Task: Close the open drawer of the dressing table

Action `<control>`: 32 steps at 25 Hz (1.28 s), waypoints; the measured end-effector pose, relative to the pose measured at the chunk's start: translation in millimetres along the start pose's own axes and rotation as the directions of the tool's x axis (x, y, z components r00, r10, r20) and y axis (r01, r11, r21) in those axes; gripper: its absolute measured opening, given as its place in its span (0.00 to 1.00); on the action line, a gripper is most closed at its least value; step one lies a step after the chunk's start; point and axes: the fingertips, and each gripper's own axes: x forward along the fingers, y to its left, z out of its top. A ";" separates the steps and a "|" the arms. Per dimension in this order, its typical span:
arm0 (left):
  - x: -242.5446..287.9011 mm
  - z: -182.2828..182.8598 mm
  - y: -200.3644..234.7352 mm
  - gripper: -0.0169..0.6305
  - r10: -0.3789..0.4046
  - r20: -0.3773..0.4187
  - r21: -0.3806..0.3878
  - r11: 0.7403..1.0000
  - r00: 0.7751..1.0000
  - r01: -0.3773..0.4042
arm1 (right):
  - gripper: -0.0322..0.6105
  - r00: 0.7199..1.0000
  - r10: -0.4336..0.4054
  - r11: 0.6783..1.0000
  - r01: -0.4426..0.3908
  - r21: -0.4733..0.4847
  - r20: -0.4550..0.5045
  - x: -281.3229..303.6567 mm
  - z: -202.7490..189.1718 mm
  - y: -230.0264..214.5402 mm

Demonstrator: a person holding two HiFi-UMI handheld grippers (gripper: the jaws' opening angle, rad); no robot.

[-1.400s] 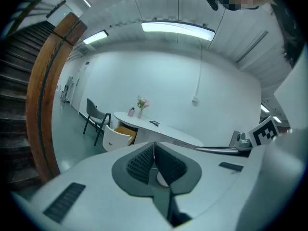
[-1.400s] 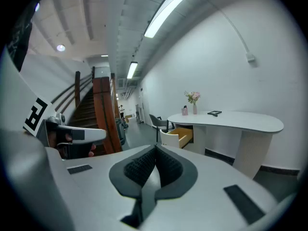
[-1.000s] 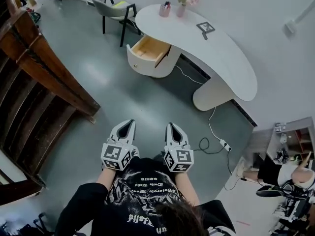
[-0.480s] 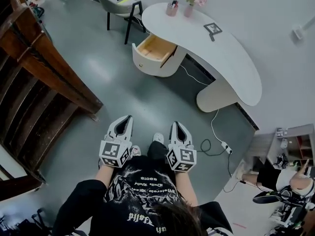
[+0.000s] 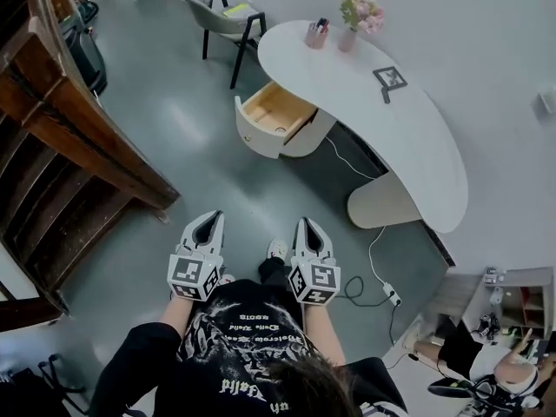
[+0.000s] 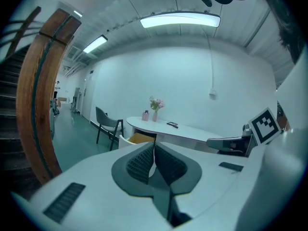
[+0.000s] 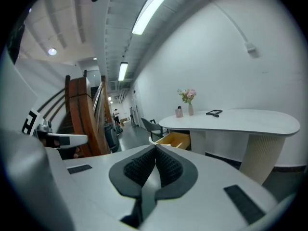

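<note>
The drawer [image 5: 274, 115] stands pulled well out of the rounded pedestal under the far end of the tabletop [image 5: 408, 146], the end where a vase of flowers [image 5: 352, 26] and a small pink cup [image 5: 316, 35] sit near the edge. Its pale wooden inside faces up over the grey floor [image 5: 200, 172]. The step in hand looks like the approach: both tools are held low in front of the person, well apart from the dressing table, and nothing has touched the drawer yet. The left tool [image 5: 211, 219] has its jaws pressed together on nothing, and the right tool [image 5: 310, 225] is likewise closed and empty. The next move probably calls for crossing the open floor, setting one or both closed tips flat against the drawer's curved front, and pushing straight along its run so it does not skew. The front panel and any knob are too small to make out in the head view. Both gripper views show only a sliver of the drawer above the jaws, and its runners are hidden.
</note>
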 end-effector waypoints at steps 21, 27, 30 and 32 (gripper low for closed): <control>168.3 30.1 -27.4 0.07 0.084 -0.024 -0.057 0.995 0.996 -0.085 | 0.09 0.979 0.196 0.980 -0.197 -0.011 -0.063 125.8 59.8 -101.1; 188.4 28.9 -30.2 0.07 0.133 -0.025 -0.081 0.988 0.991 -0.134 | 0.09 0.971 0.225 0.974 -0.227 -0.018 -0.084 139.4 62.1 -124.0; 197.2 35.4 -27.5 0.06 0.132 -0.021 -0.103 0.986 0.991 -0.134 | 0.09 0.969 0.232 0.972 -0.234 -0.013 -0.083 145.0 65.9 -128.1; 199.6 37.3 -25.8 0.06 0.139 -0.016 -0.113 0.984 0.990 -0.140 | 0.09 0.968 0.237 0.971 -0.239 -0.006 -0.084 148.6 66.2 -128.6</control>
